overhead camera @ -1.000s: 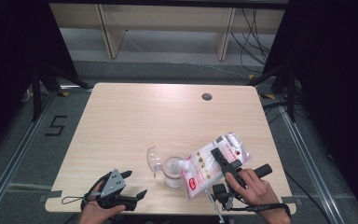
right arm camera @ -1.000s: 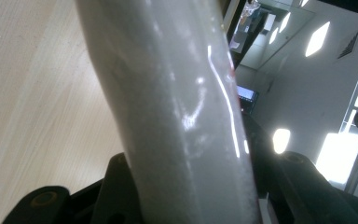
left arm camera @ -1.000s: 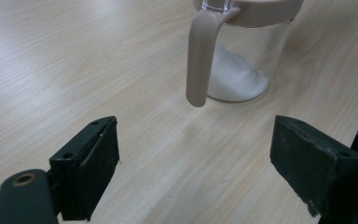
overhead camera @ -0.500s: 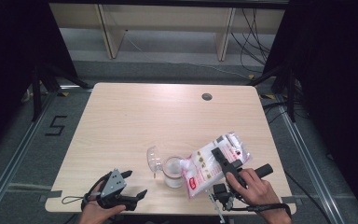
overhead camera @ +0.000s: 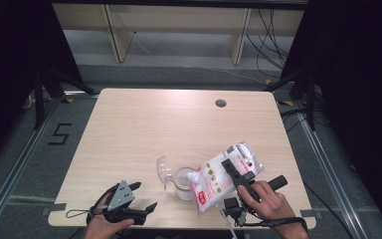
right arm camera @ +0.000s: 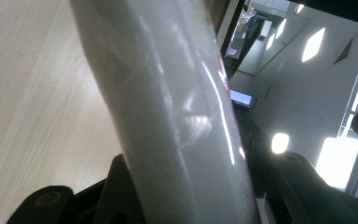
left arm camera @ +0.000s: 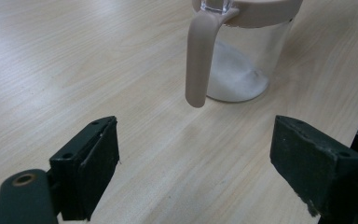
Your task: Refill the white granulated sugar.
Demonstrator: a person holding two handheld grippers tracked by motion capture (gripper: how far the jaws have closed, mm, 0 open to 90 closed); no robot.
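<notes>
We tip bag (overhead camera: 224, 177), right claw (overhead camera: 233, 172) clamped on it, over jar (overhead camera: 184, 182); left claw (left arm camera: 193, 161) wide open, empty; next we likely steady jar while tilting bag more

The surface (overhead camera: 144, 129) is a pale wood-grain top with a dark round grommet hole (overhead camera: 221, 103) toward 1 o'clock. 1 clear jar (overhead camera: 184, 182) holding white powder stands on it near 6 o'clock, its hinged lid (overhead camera: 164, 169) tipped open.
</notes>
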